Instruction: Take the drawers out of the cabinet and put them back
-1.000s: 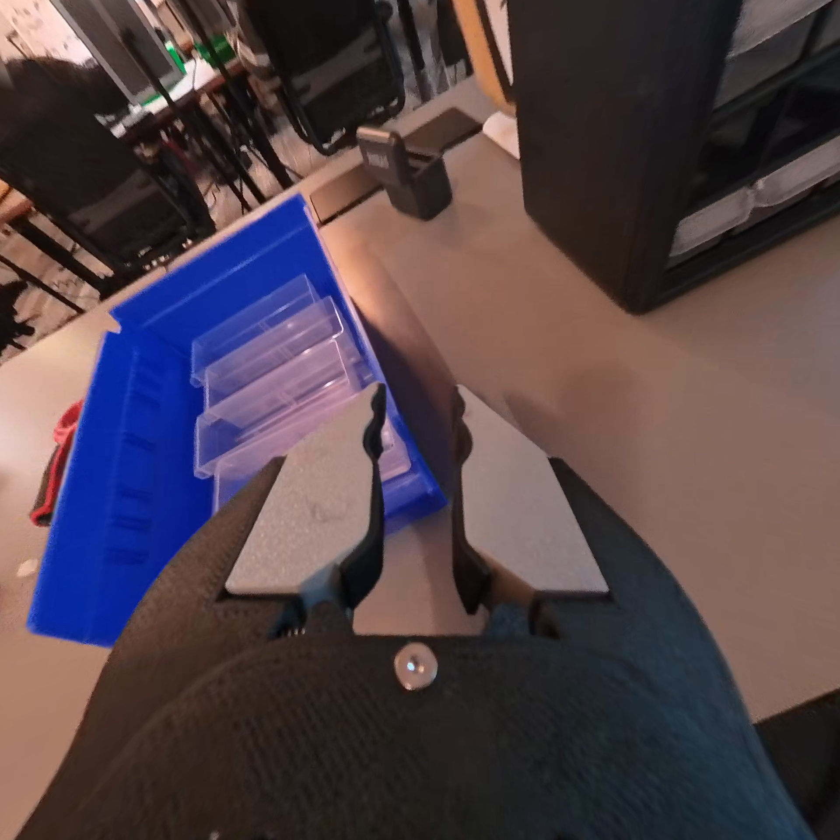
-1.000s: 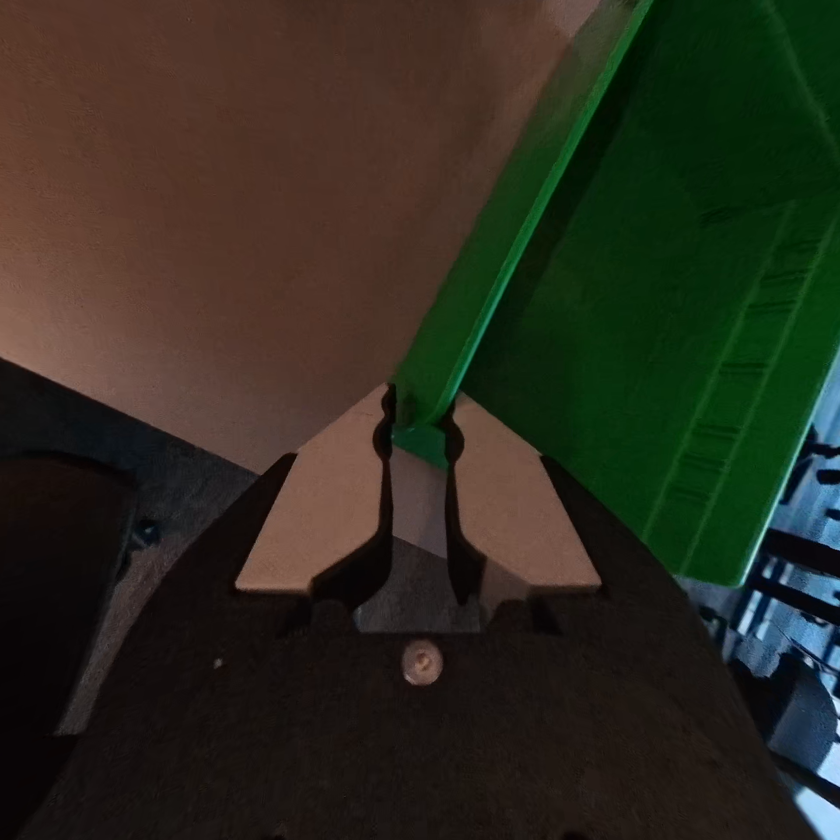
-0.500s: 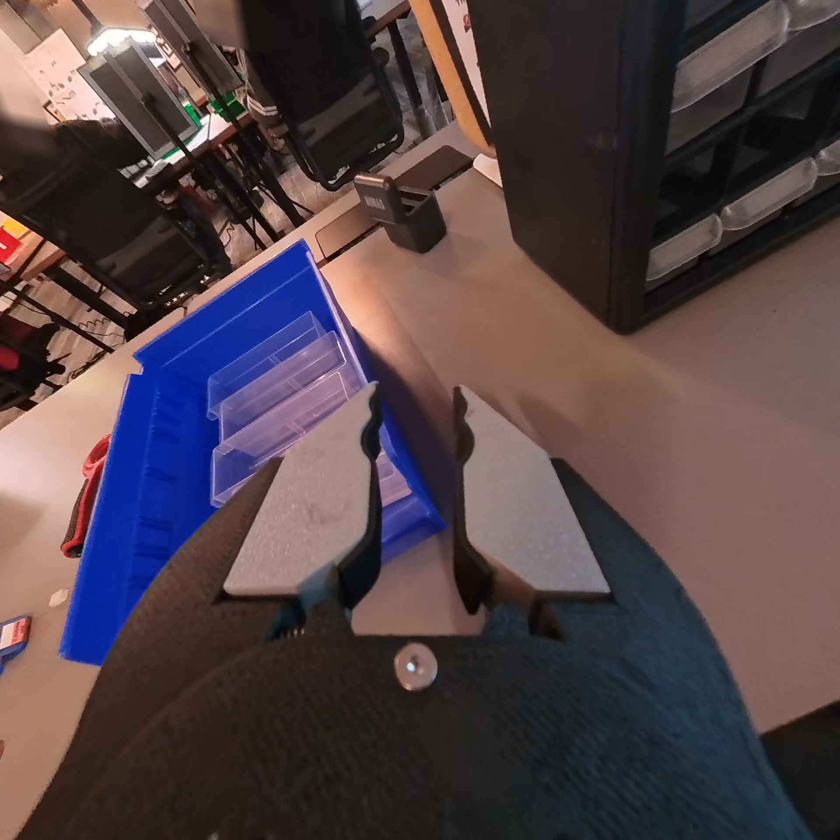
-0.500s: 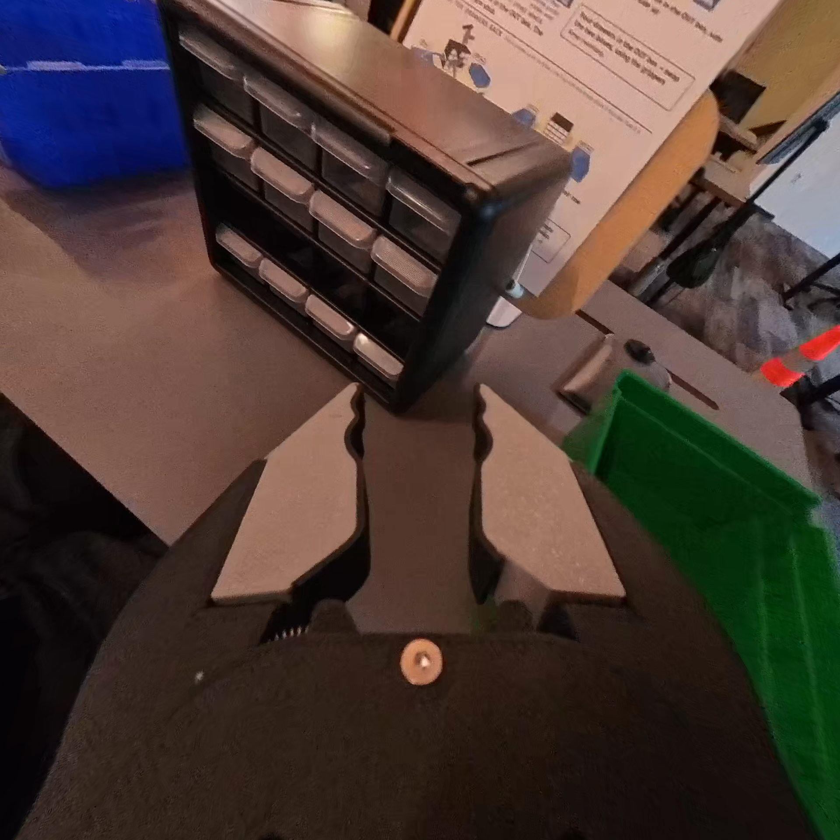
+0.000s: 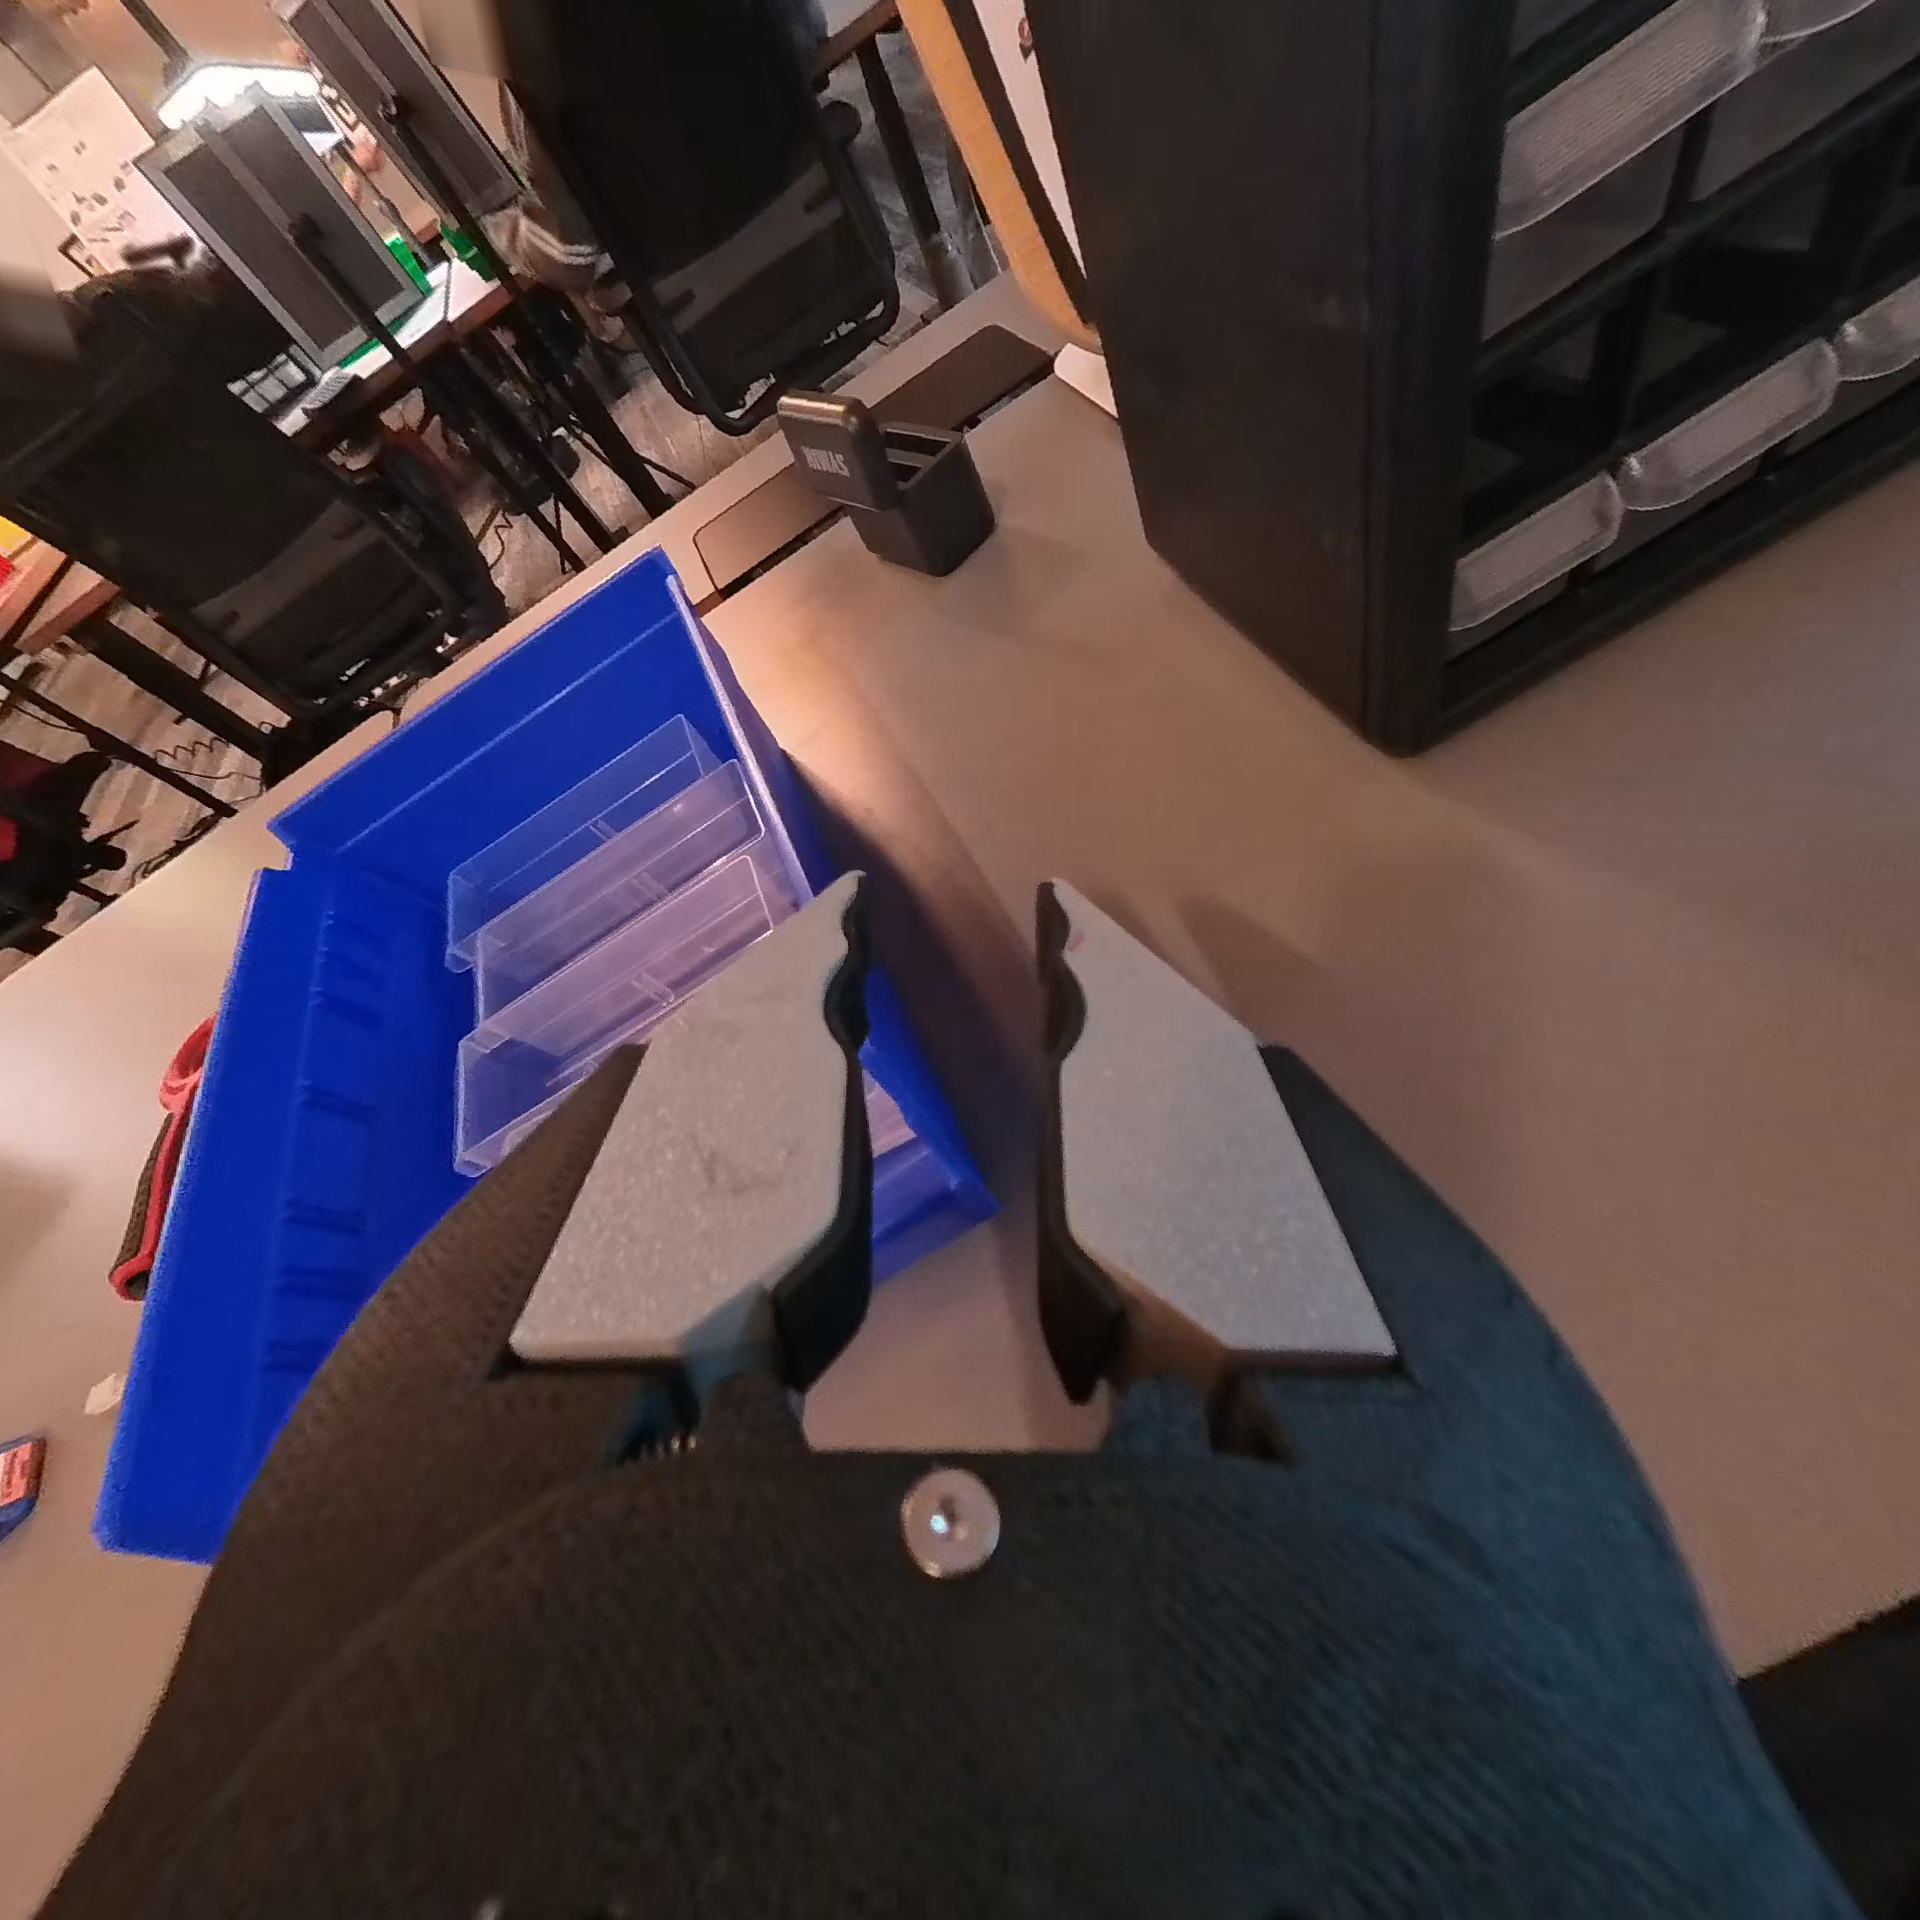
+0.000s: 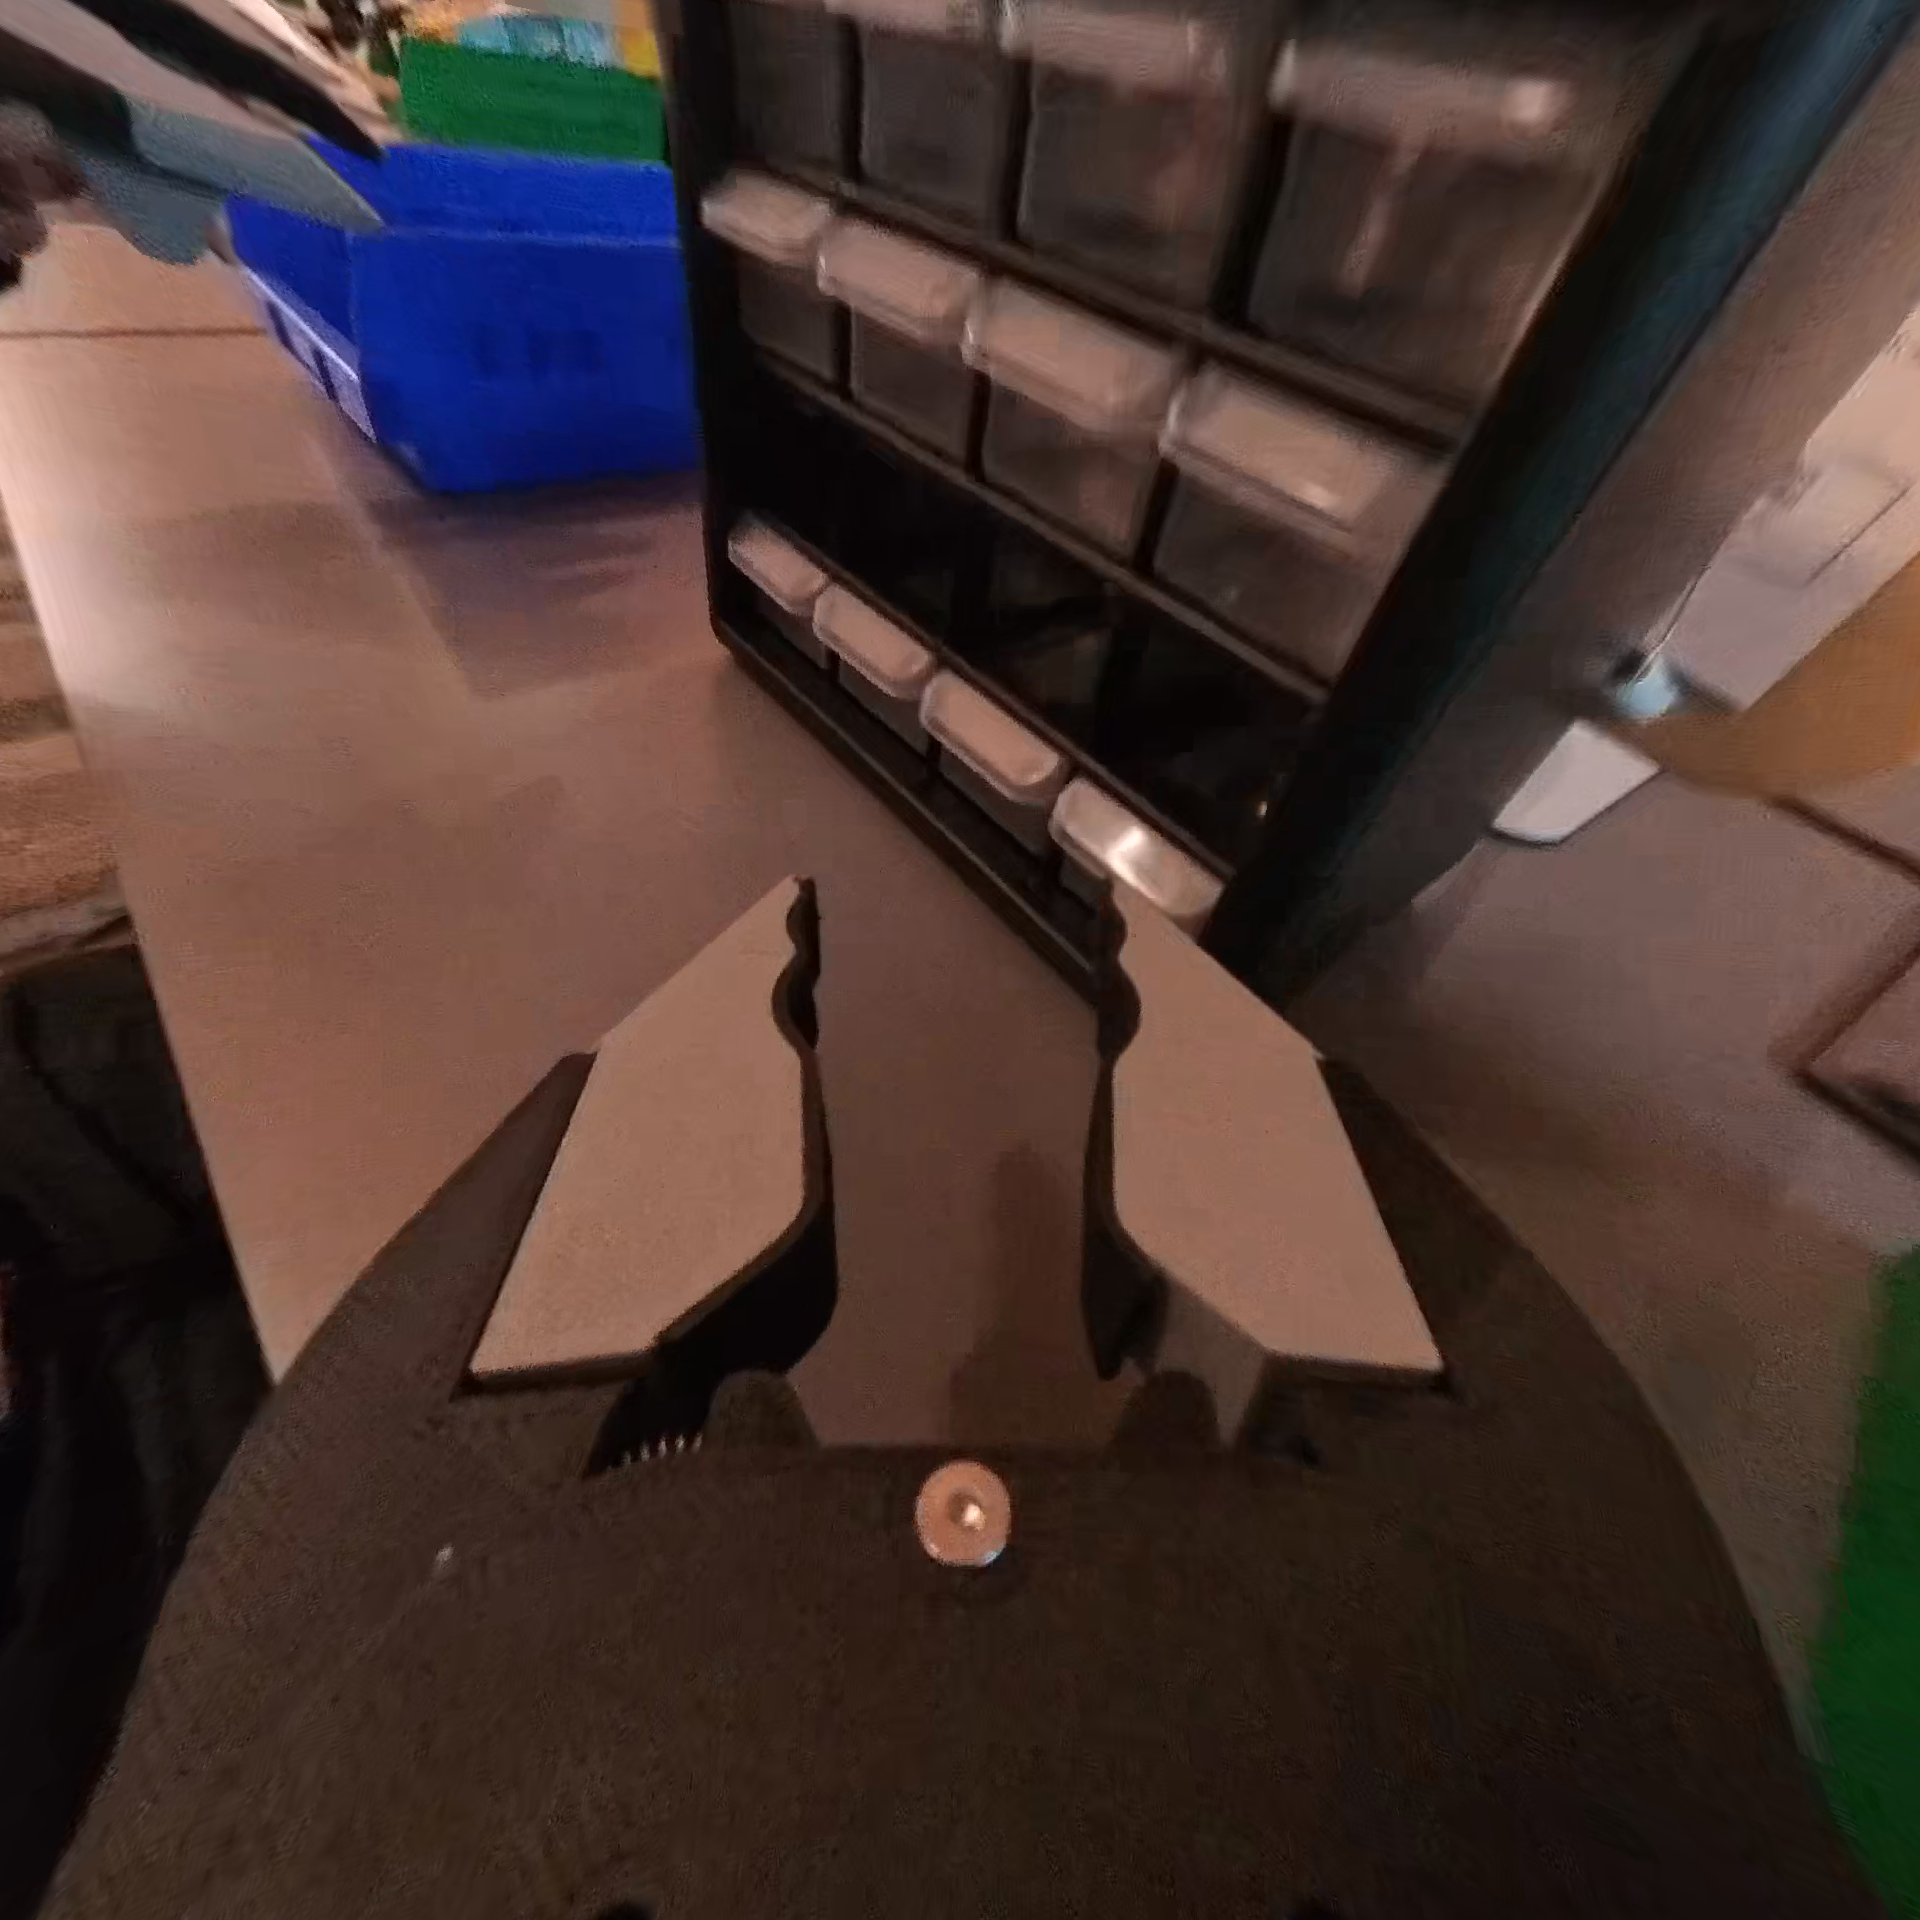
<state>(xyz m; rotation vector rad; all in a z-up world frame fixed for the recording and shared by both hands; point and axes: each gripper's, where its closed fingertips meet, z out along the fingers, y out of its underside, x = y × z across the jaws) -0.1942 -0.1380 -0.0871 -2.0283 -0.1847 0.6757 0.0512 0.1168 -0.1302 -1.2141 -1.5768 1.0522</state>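
Observation:
A black drawer cabinet (image 6: pixel 1351 644) stands on the grey table, with several clear drawers in it and one row of slots dark and empty. It also shows at the upper right of the left wrist view (image 5: pixel 1299 364). Several clear drawers (image 5: pixel 623 894) lie in a blue bin (image 5: pixel 312 1091). My left gripper (image 5: pixel 948 914) is open and empty, above the bin's right edge. My right gripper (image 6: pixel 956 925) is open and empty, just in front of the cabinet's bottom row. The blue bin (image 6: pixel 499 332) and the left gripper's fingers (image 6: pixel 208 156) show at the far left of the right wrist view.
A green bin's edge (image 6: pixel 1870 1558) shows at the lower right. A small black holder (image 5: pixel 914 488) stands behind the blue bin. A red and black strap (image 5: pixel 166 1132) lies left of the bin. Chairs and desks stand beyond the table.
My right gripper let go of the green bin's rim, opened and swung over to face the cabinet. My left gripper opened a little wider and rose slightly beside the blue bin.

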